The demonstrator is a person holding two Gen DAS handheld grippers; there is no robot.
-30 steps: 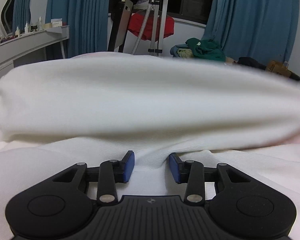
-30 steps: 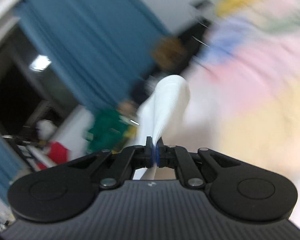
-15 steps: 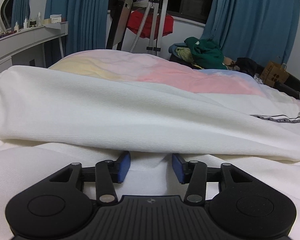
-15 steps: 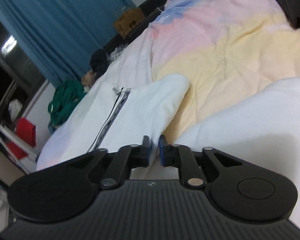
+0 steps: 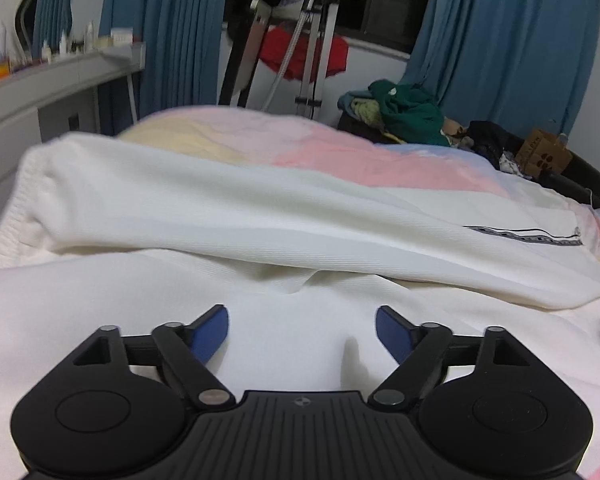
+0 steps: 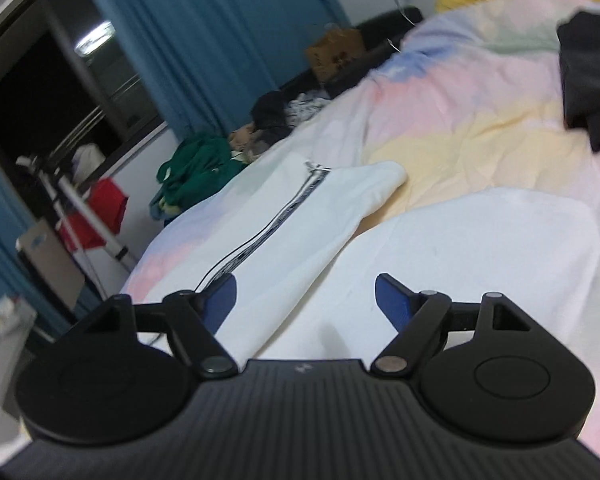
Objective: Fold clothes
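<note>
Both my left claw (image 5: 302, 330) and right claw (image 6: 305, 300) hang spread wide and empty over the white zip-up sweatshirt (image 6: 300, 216) on the pastel bedspread (image 6: 480, 112), one part already lapped across its body, so I judge more folds remain.

Soft cloth under matt black plastic

The white fine-ribbed knit garment (image 5: 260, 216) looks matt, its cuff edge (image 5: 8, 232) coarser-ribbed, lying on a pastel, lightly crinkled cloth bedspread (image 6: 480, 120). Both black grippers, left gripper (image 5: 302, 330) and right gripper (image 6: 305, 298), have ridged matt plastic bodies, dull metal rivets and smooth blue pads (image 5: 210, 334).
</note>
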